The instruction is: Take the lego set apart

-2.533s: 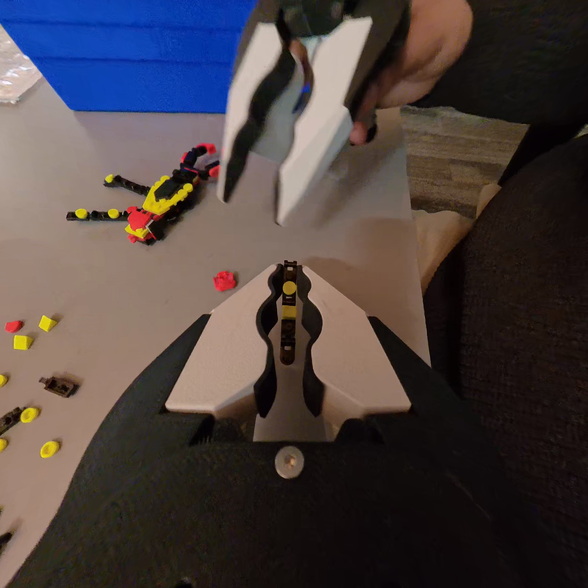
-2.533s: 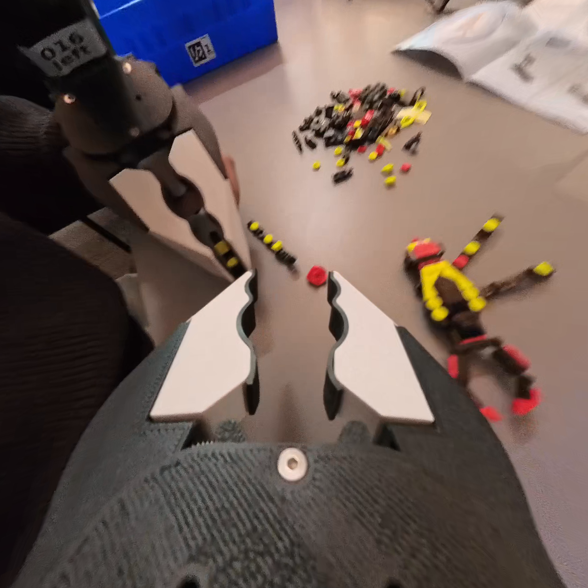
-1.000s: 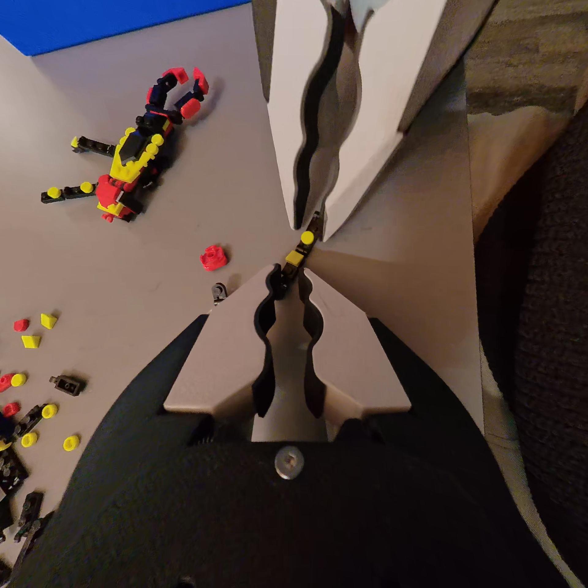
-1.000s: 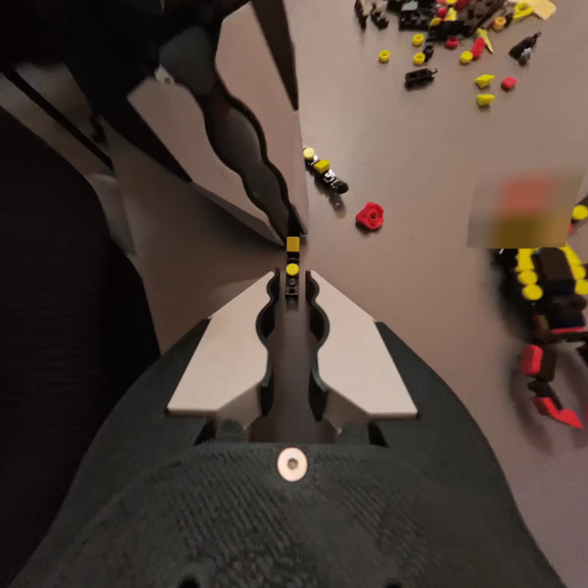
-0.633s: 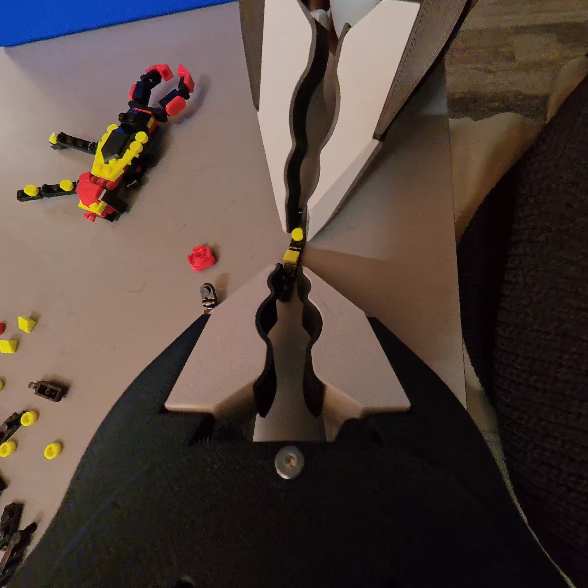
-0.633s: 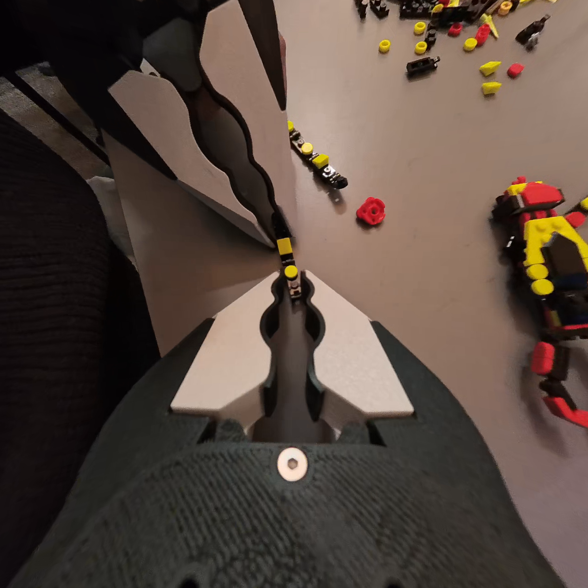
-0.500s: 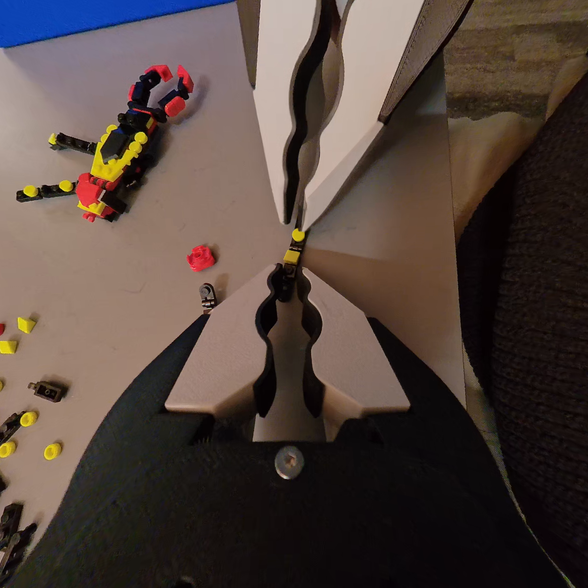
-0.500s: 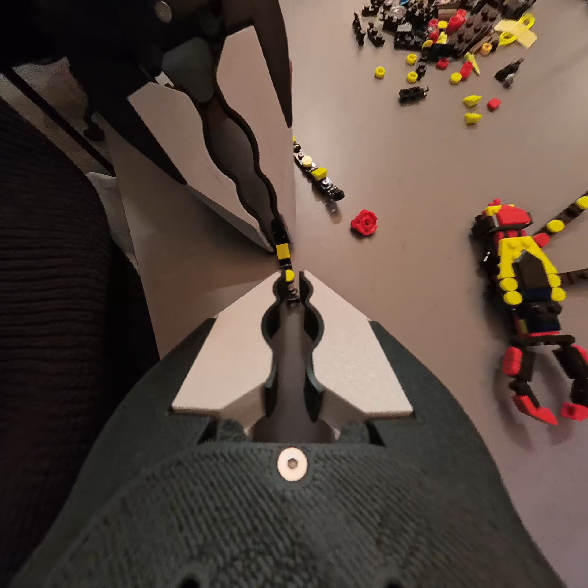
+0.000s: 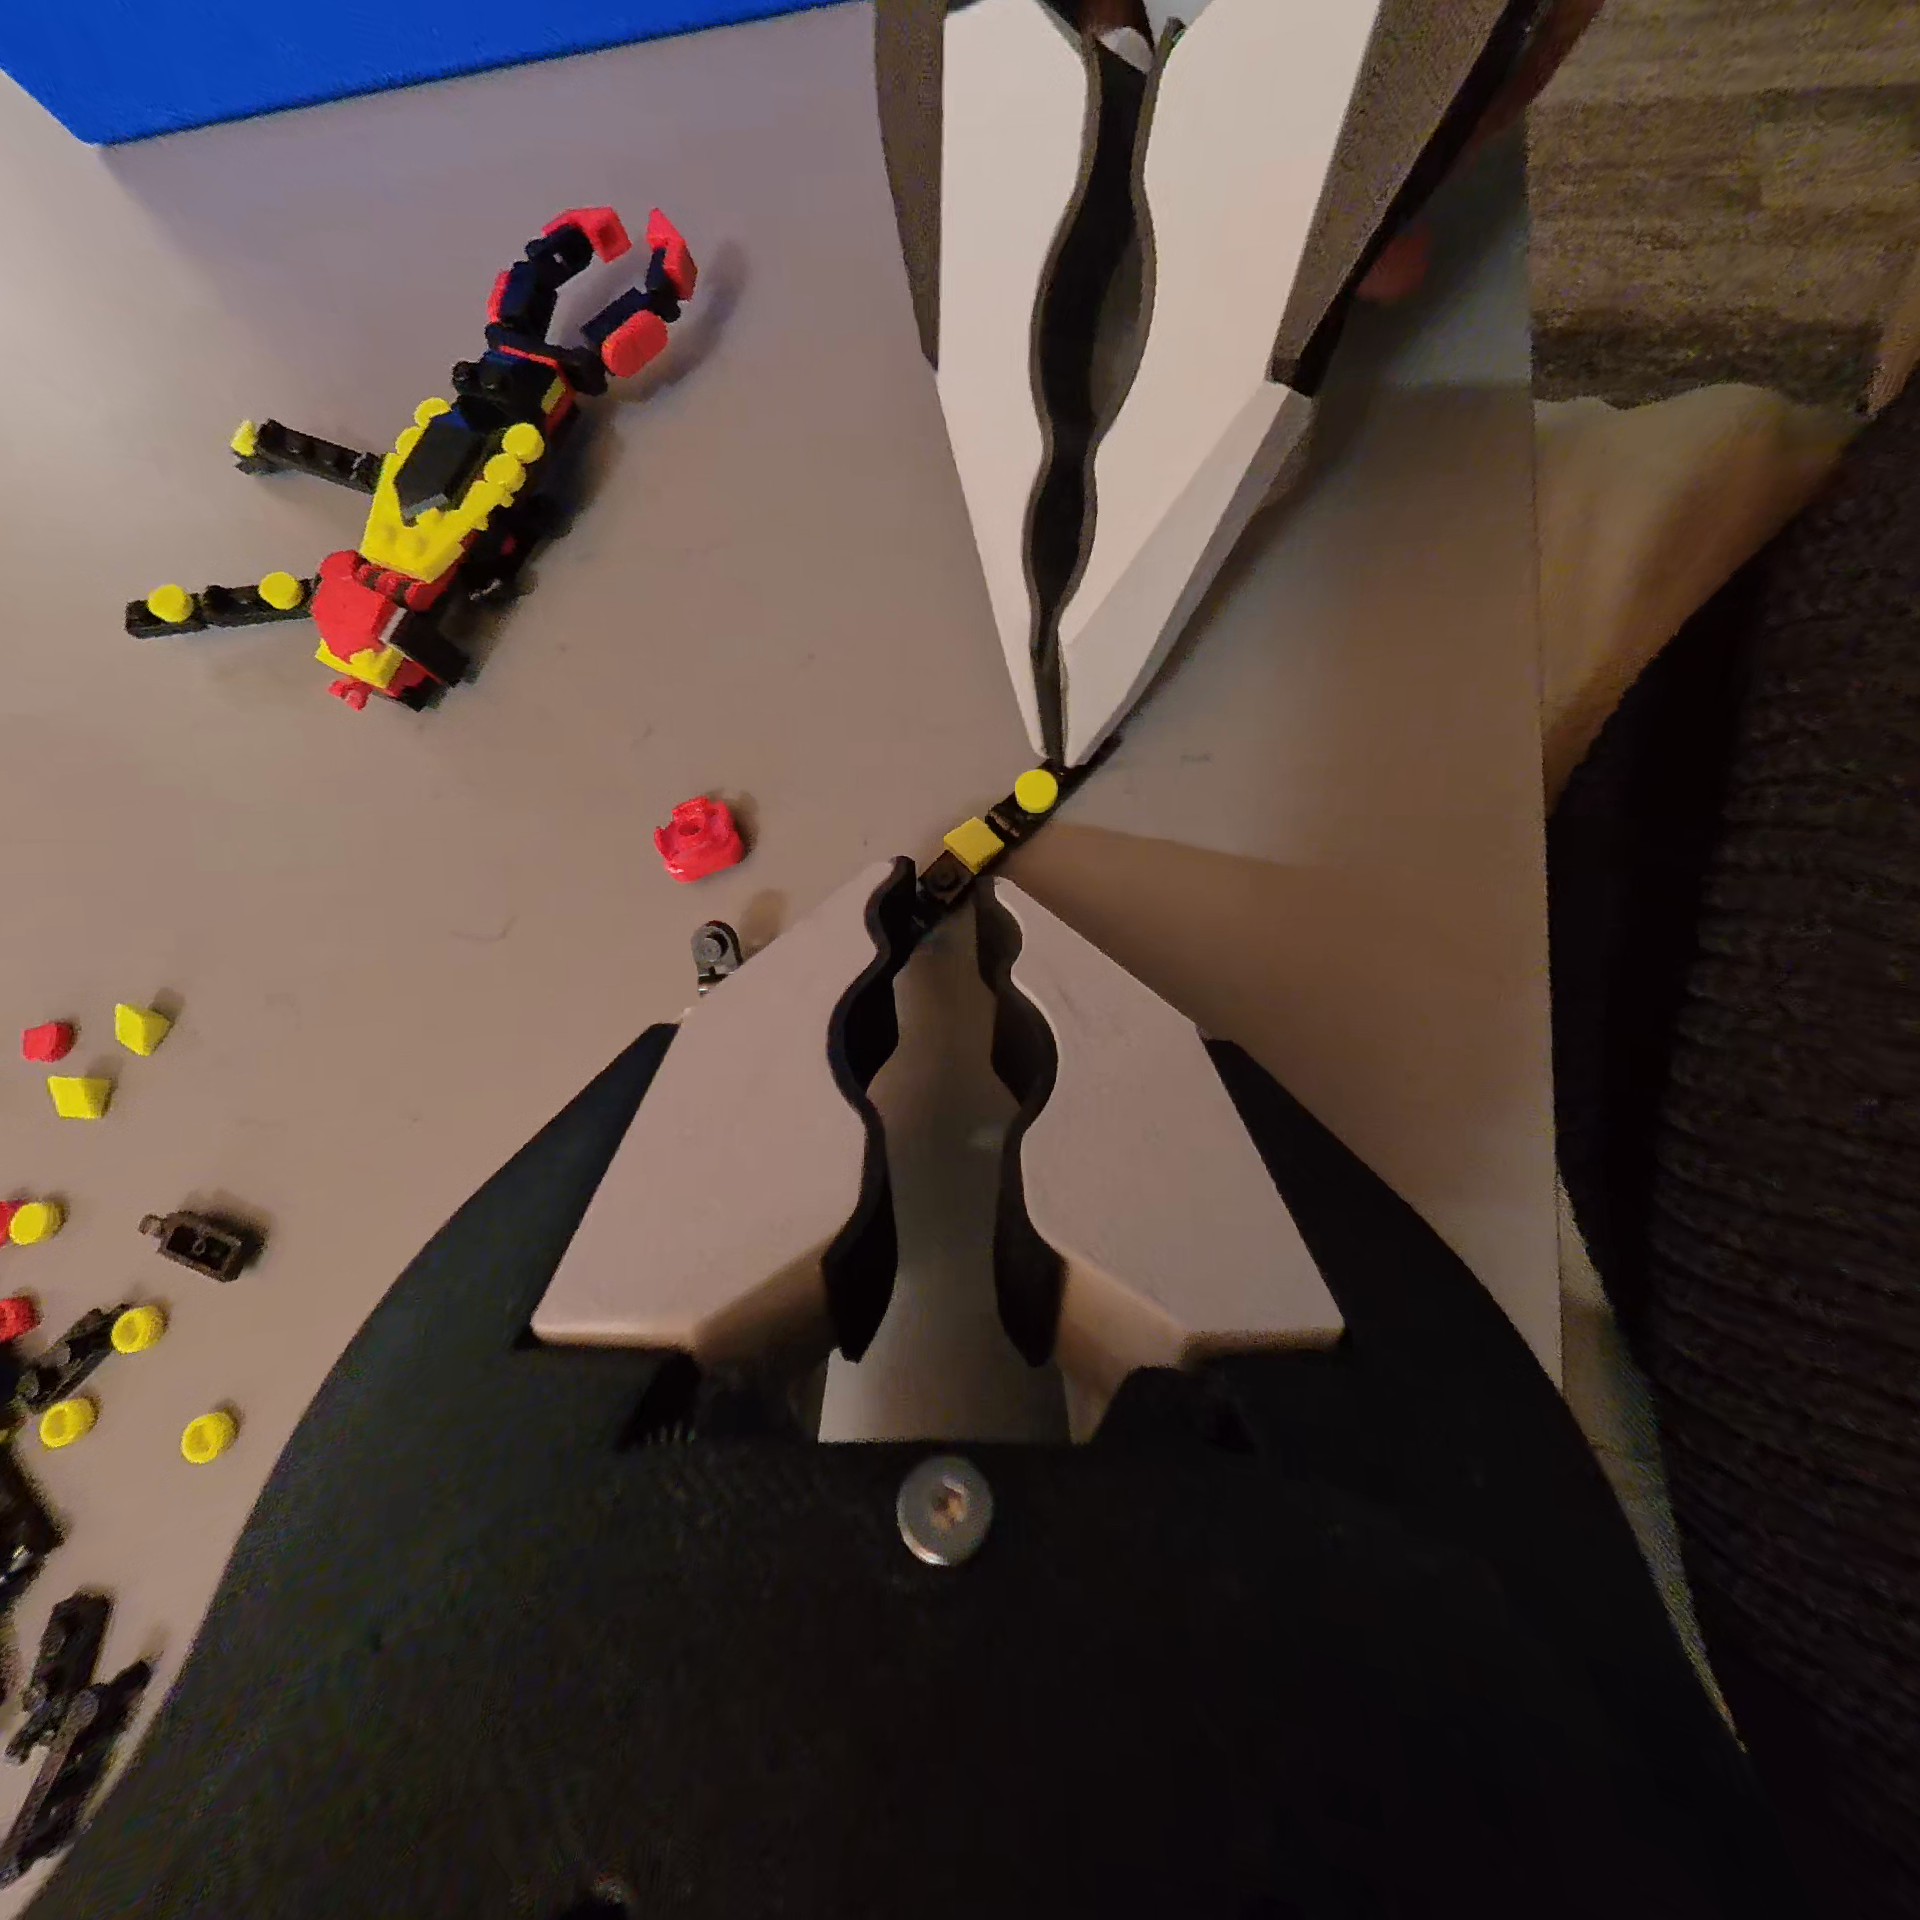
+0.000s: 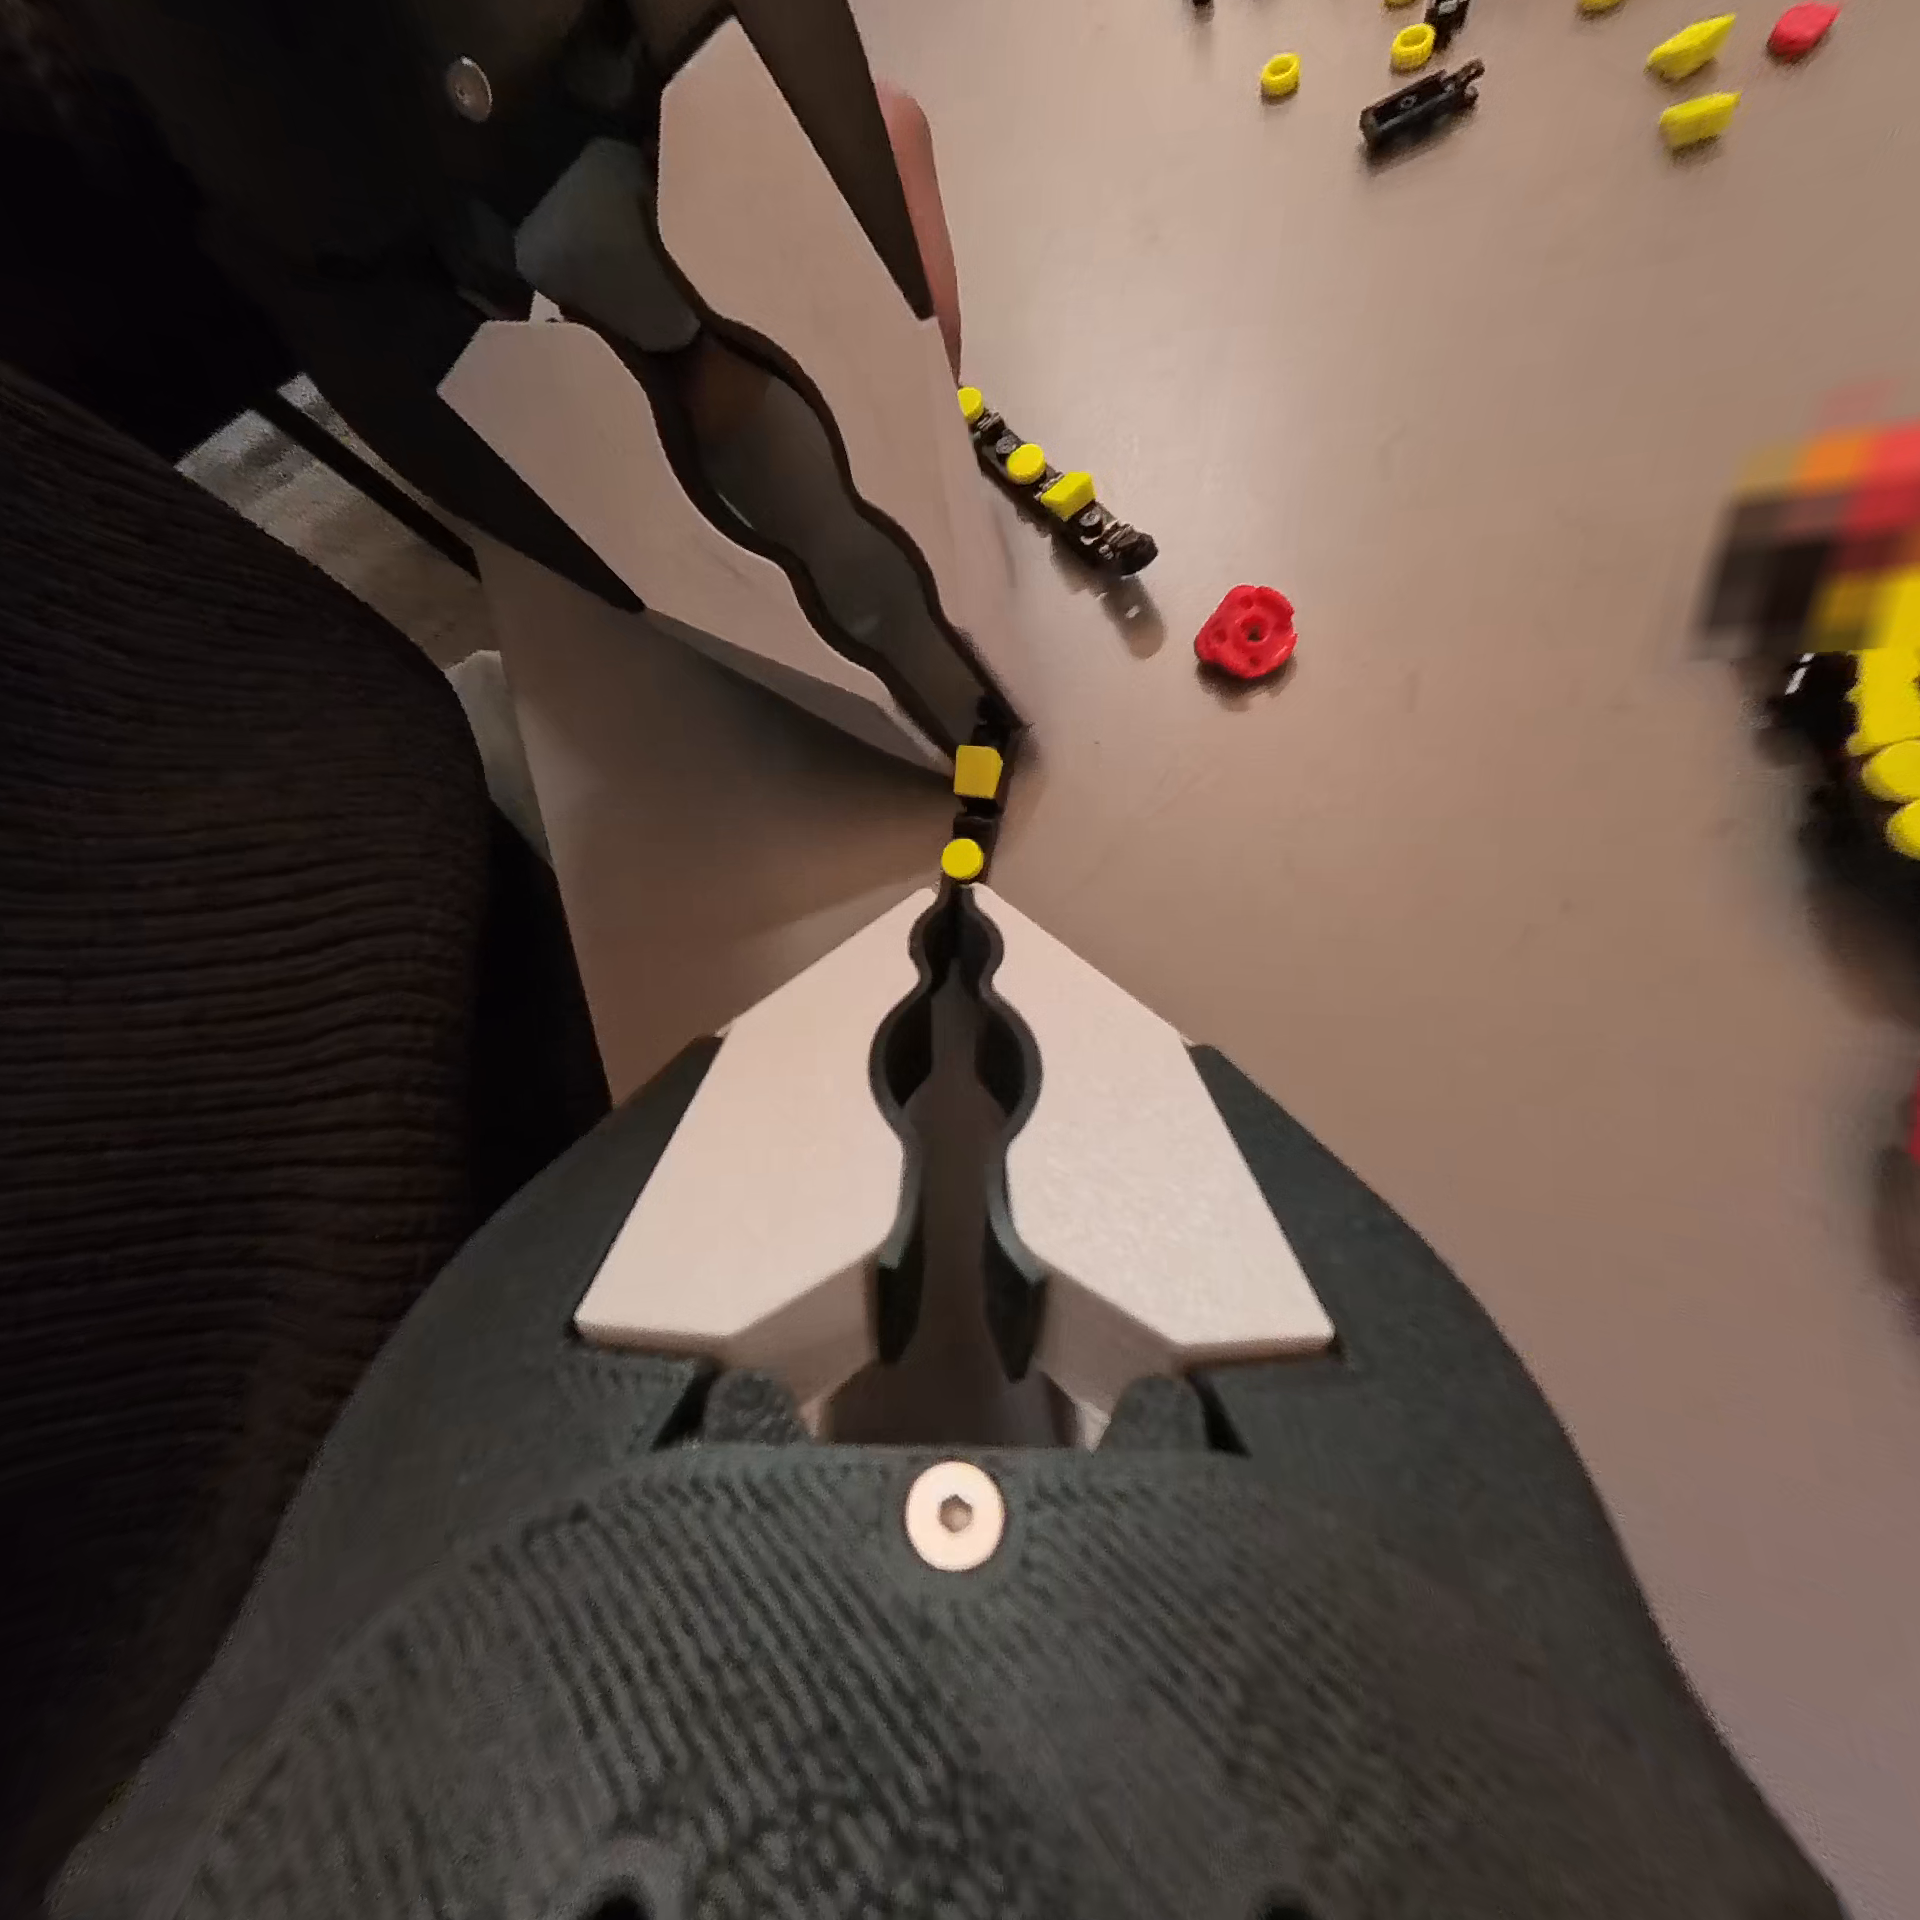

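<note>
Above the grey table (image 9: 623,935) I had my left gripper (image 9: 935,904) and right gripper (image 10: 961,904) each clamped on one end of the black-and-yellow lego strip (image 9: 987,826), judging a gentle bend better than tugging

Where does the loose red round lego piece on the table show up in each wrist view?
Left wrist view: the red round piece lies left of centre on the table, left of the black strip held between both grippers.
Right wrist view: it lies right of centre, right of the same strip.
Shared landmark: that strip with its yellow studs.
</note>
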`<state>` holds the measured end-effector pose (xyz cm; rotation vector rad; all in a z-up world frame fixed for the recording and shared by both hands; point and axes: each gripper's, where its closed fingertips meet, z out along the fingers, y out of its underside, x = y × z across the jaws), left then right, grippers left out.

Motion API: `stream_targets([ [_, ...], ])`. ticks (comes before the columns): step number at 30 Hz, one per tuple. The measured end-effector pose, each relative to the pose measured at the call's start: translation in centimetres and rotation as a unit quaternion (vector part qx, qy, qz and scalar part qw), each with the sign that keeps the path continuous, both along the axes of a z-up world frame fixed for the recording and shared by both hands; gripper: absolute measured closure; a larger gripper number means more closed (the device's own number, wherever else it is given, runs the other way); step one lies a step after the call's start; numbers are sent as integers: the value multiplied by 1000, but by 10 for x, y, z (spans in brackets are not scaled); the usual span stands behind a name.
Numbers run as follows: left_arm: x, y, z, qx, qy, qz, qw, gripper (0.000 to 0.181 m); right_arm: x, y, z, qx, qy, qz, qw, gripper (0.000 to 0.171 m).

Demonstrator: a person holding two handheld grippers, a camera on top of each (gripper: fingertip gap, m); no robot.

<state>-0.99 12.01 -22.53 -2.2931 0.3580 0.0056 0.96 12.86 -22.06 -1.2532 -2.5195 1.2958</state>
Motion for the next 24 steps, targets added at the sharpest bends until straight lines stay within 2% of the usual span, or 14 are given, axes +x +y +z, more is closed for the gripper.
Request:
stream_targets([
  [3,-1,1,1,3,2,5,1000,171,2,-4,0,-15,-13,0,1000,171],
  [6,-3,-1,2,4,2,17,1000,171,4,-7,3,-46,-35,-6,998,162],
  [11,-6,-1,20,40,6,53,998,137,-3,1,12,-45,-5,-18,999,163],
  [14,-11,5,26,48,-4,115,992,130,-9,12,8,6,25,-30,999,165],
  [18,-11,0,13,18,-39,215,976,121,-12,21,5,58,52,-32,996,166],
  [24,2,-2,9,24,-69,263,962,113,-13,8,11,52,82,-8,995,167],
])
